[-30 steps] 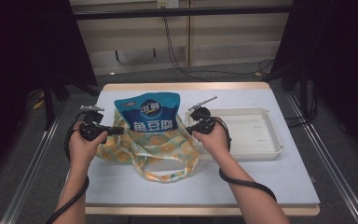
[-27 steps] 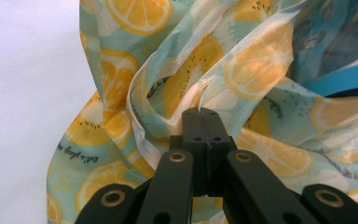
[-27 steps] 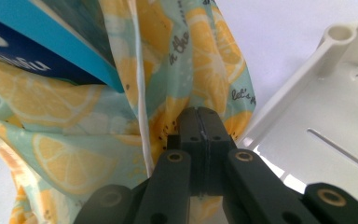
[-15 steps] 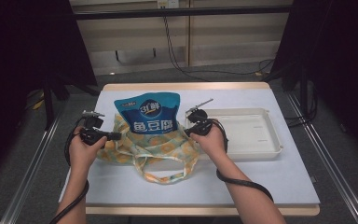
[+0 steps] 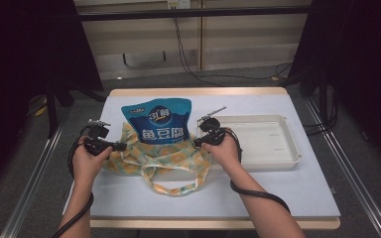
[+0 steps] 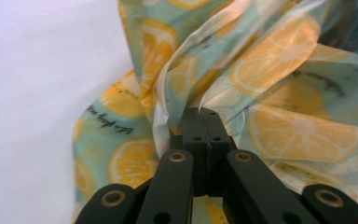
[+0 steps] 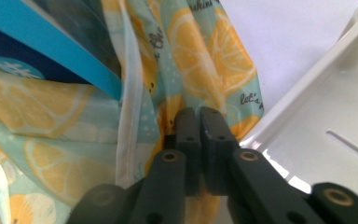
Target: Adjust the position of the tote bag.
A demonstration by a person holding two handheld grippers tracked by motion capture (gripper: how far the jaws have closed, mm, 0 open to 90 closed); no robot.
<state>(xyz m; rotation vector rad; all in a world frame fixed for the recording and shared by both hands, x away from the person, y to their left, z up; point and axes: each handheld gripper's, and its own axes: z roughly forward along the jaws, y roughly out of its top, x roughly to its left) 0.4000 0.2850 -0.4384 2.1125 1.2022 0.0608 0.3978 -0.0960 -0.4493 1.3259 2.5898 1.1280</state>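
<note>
Left tongs (image 6: 200,116) clamp the lemon-print tote bag (image 5: 129,161) at its left side. Right tongs (image 7: 200,116), just easing apart, pinch its right side; blue snack pouch (image 5: 161,121) protrudes toward the desk's (image 5: 278,188) far edge.

bare forearms, no sleeves in the high view; left tongs (image 5: 121,146) and right tongs (image 5: 197,142) black, each trailing a black cable looped beside the wrist; thin metal rod jutting from the top of each; up close, matte black jaws on flat black link arms, joined by round brass-ringed pivots, small screw holes near the tips.
</note>
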